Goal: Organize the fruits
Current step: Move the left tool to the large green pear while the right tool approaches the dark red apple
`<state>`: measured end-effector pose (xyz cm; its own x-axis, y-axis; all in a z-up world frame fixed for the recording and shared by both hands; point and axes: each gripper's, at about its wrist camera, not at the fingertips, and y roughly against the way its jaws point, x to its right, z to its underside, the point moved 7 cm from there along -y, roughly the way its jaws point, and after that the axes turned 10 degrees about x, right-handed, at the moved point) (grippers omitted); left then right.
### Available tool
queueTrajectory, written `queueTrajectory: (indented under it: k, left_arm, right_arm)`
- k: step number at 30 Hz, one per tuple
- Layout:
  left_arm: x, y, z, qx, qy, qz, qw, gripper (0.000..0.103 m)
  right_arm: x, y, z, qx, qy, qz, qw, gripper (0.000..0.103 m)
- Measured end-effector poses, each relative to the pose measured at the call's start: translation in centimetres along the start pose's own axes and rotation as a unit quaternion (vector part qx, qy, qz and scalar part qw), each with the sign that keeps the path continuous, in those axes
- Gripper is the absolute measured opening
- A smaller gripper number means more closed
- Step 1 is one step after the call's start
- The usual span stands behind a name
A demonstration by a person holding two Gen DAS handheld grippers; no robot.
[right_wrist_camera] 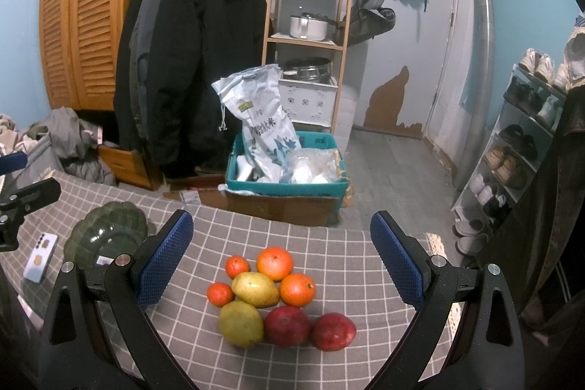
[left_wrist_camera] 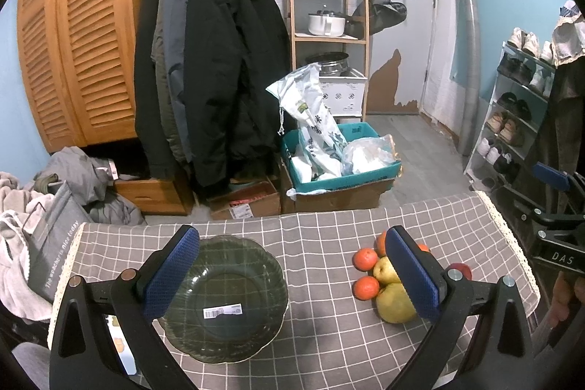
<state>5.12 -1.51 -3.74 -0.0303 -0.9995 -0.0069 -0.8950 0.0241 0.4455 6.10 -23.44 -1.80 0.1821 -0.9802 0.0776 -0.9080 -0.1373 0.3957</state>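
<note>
Right gripper (right_wrist_camera: 279, 262) spread wide, empty, above fruit pile; left gripper (left_wrist_camera: 292, 275) likewise gaping near green glass plate (left_wrist_camera: 234, 331). Take outer red apple (right_wrist_camera: 333, 331) first; avoid nudging neighbours.

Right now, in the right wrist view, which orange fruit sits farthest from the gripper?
The big orange at the back of the pile; the other three orange fruits lie nearer, flanking the pear.

Both tools look alike. The left gripper (left_wrist_camera: 292, 271) has matte black, speckled arms with triangular cut-outs, round silver screws at the pivots, and jaws faced with blue, diamond-textured pads (left_wrist_camera: 172, 273). The right gripper (right_wrist_camera: 281, 262) has the same black frame, silver screws and blue pads (right_wrist_camera: 396, 262).
</note>
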Motion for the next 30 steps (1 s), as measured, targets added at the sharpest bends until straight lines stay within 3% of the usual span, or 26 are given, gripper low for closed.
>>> queueTrajectory:
  k: [12,30]
  left_arm:
    - [3.0,-1.2,1.2,-0.023,-0.018,0.011,0.9995,0.102]
    - [7.3,-4.3,4.8,-0.09,-0.04,0.044,0.9941,0.102]
  right_arm:
    - [2.7,-0.1,2.3,-0.023,-0.014,0.014,1.0,0.096]
    - [6.7,-1.0,6.6,-0.099,-0.021,0.037,0.994,0.096]
